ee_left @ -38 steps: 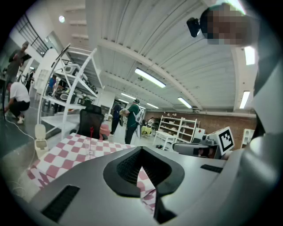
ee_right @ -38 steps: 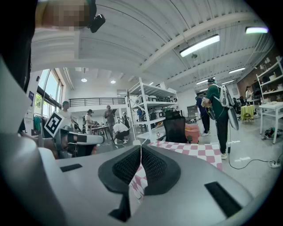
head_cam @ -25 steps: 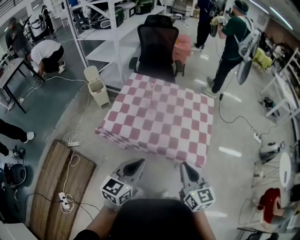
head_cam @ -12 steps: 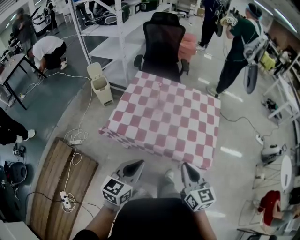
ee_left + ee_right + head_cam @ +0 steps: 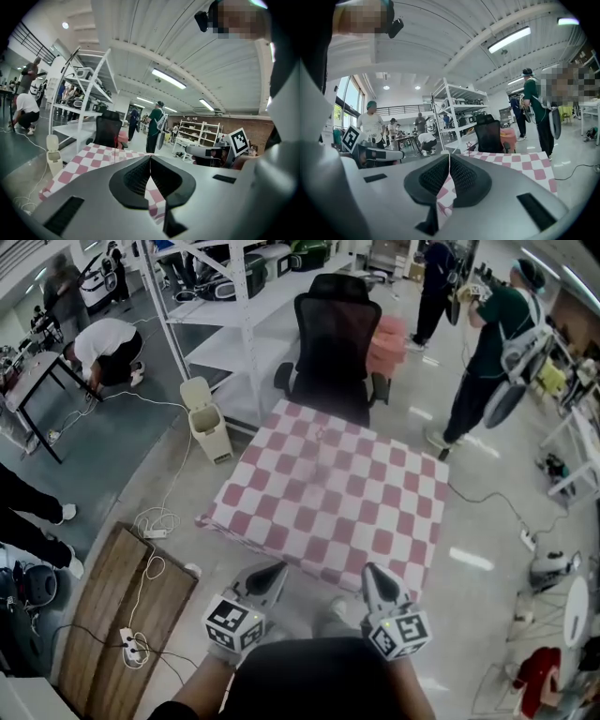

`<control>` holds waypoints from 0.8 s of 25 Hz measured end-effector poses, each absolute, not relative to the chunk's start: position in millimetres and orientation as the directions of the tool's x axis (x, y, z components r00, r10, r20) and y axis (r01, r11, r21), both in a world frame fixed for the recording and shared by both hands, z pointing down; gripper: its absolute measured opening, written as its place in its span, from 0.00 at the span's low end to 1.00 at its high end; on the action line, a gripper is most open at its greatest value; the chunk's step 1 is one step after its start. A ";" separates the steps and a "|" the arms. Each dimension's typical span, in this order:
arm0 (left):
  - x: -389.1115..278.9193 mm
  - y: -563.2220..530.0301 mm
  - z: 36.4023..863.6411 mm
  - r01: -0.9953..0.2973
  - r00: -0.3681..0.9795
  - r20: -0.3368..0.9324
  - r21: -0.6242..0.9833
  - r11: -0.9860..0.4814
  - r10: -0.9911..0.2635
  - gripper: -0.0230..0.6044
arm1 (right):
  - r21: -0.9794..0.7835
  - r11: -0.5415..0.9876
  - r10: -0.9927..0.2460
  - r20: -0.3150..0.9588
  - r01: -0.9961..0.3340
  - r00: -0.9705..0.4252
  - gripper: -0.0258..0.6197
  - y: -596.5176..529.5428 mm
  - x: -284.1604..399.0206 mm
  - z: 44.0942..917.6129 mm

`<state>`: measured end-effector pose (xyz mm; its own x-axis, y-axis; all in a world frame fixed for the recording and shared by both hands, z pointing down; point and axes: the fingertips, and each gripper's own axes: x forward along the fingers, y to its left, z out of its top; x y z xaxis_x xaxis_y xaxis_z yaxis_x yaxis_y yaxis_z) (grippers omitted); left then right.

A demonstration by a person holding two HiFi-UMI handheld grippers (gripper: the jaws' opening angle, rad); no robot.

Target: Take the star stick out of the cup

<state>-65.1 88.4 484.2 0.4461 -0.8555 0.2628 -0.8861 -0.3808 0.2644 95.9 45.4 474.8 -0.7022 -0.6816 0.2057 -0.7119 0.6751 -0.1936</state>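
Observation:
A table with a pink-and-white checked cloth (image 5: pixel 356 521) stands ahead of me on the floor. Near its middle a faint, thin upright thing (image 5: pixel 319 451) shows; no cup can be made out there. In the right gripper view a small star outline on a stick (image 5: pixel 468 144) rises at the cloth's far edge. The left gripper view shows a thin red stick (image 5: pixel 115 140) there. My left gripper (image 5: pixel 273 570) and right gripper (image 5: pixel 370 571) hover side by side short of the table's near edge. Both are shut with nothing between their jaws.
A black office chair (image 5: pixel 337 334) stands behind the table, with white shelving (image 5: pixel 234 306) beyond it. A small bin (image 5: pixel 208 418) sits left of the table. A wooden board (image 5: pixel 117 615) with cables lies at my left. People stand at right (image 5: pixel 497 352) and crouch at left (image 5: pixel 108 343).
The table has come nearer to me and slid a little right in the head view. Both grippers keep their place in the picture and stay shut.

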 end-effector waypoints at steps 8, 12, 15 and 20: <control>-40.9 24.9 484.4 -0.910 0.394 0.289 0.253 -0.327 -0.873 0.10 | -0.229 0.688 -0.663 0.190 -0.689 -0.724 0.07 -27.2 123.6 475.0; -25.2 -3.2 485.1 -0.925 0.358 0.299 0.242 -0.293 -0.884 0.10 | -0.252 0.694 -0.648 0.190 -0.674 -0.738 0.07 -54.2 140.8 478.9; -14.3 -22.1 484.5 -0.931 0.340 0.304 0.241 -0.273 -0.890 0.10 | -0.270 0.699 -0.635 0.192 -0.662 -0.748 0.07 -70.9 151.7 482.4; -4.2 -44.8 487.2 -0.944 0.306 0.330 0.223 -0.242 -0.893 0.10 | -0.286 0.710 -0.617 0.187 -0.643 -0.765 0.07 -89.5 162.0 484.0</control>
